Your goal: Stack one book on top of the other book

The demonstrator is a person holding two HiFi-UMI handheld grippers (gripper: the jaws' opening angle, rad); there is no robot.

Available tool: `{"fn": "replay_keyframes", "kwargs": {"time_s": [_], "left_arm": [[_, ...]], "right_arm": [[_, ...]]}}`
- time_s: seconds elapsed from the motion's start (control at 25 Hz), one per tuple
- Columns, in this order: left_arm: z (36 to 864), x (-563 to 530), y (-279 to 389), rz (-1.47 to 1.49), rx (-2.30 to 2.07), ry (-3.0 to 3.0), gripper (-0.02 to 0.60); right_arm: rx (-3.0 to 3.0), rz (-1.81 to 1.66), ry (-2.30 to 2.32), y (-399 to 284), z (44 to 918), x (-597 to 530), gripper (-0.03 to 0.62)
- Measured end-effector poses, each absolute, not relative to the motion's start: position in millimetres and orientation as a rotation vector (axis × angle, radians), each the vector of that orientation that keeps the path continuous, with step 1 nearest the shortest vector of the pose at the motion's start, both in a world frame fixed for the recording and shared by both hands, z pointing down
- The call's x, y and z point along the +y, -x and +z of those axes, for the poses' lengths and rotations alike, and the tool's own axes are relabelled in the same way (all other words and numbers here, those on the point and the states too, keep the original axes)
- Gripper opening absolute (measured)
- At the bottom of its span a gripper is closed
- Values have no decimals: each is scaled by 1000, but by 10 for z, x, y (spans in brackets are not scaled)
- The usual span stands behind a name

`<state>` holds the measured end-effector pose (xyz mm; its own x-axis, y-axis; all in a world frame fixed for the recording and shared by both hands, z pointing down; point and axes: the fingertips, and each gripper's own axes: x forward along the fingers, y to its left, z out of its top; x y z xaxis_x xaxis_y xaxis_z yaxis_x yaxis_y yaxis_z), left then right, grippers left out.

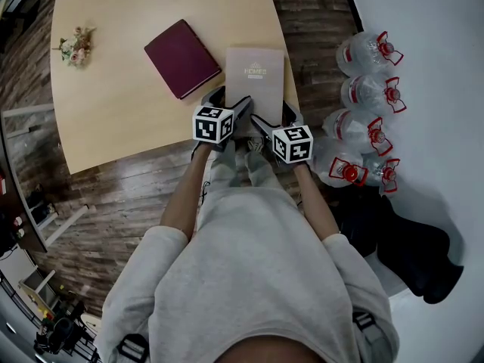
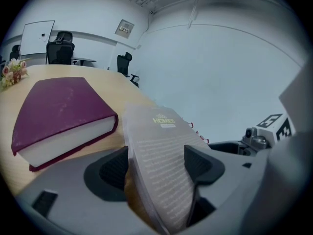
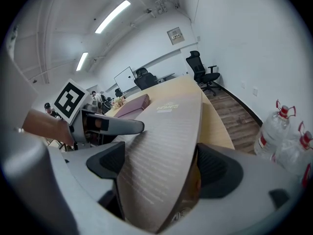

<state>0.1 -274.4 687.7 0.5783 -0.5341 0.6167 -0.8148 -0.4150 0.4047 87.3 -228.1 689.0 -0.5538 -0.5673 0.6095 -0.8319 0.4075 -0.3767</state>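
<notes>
Beige book (image 1: 255,78), at the table's (image 1: 113,119) near right edge with its long axis running away, is clamped at its near end by left gripper (image 2: 157,164) and right gripper (image 3: 161,166); maroon book (image 1: 182,57) is lying just left, nearer the left gripper.

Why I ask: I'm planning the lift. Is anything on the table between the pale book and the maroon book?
Nothing visible does. The pale book, clamped by the left gripper and right gripper, lies beside the maroon book, only bare table between; the flowers sit far off.
</notes>
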Motion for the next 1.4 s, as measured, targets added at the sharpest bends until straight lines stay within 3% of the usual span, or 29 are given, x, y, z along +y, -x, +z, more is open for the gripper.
{"fn": "replay_keyframes", "kwargs": {"time_s": [1.4], "left_arm": [[6538, -2960, -174, 462, -1148, -2143, 336]], "right_arm": [[-2272, 787, -1306, -1025, 6666, -2472, 443]]}}
